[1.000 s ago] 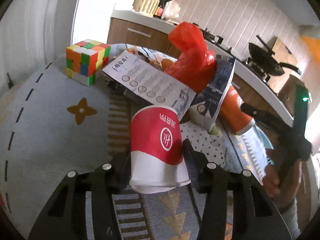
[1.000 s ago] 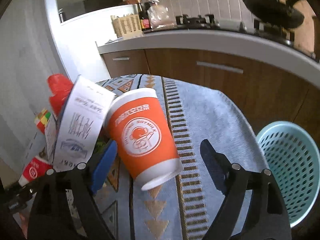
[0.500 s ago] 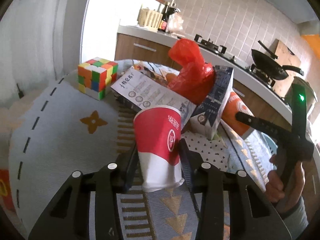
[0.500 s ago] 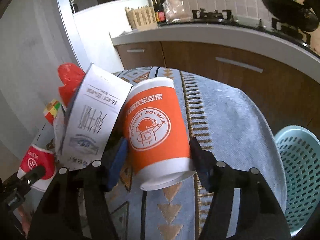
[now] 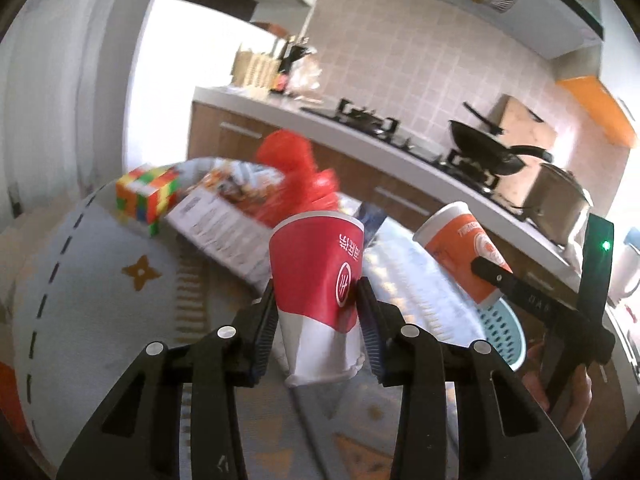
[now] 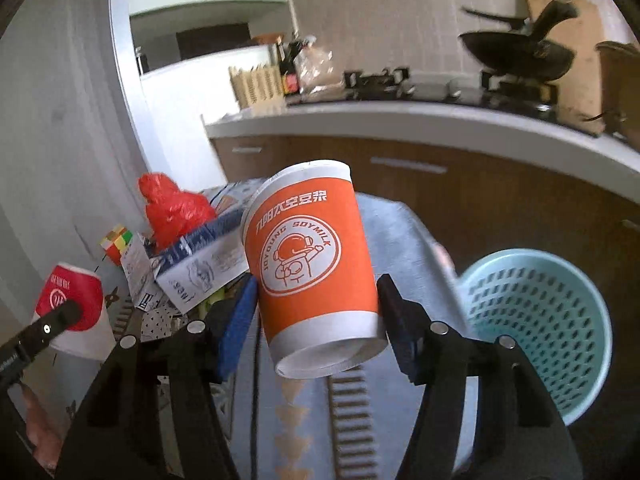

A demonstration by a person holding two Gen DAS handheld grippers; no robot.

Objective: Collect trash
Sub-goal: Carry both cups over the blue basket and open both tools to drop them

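My left gripper [image 5: 318,316] is shut on a red and white paper cup [image 5: 320,280] and holds it upright above the patterned tablecloth [image 5: 88,304]. My right gripper [image 6: 316,320] is shut on an orange soymilk cup [image 6: 310,256], lifted and tilted, with the table below it. The orange cup also shows in the left wrist view [image 5: 464,256], and the red cup in the right wrist view [image 6: 70,300]. A light blue perforated basket [image 6: 540,320] stands low beside the table on the right, and in the left wrist view [image 5: 502,324].
A red plastic bag [image 5: 296,184], printed leaflets [image 5: 224,228] and a white carton [image 6: 200,264] lie piled mid-table. A colour cube [image 5: 146,192] sits at the far left. A kitchen counter [image 6: 420,124] with a stove and wok runs behind.
Both grippers closed on their cups and lifted them off the table. The cameras tilted up, showing more of the kitchen wall, and the basket came into the left view.
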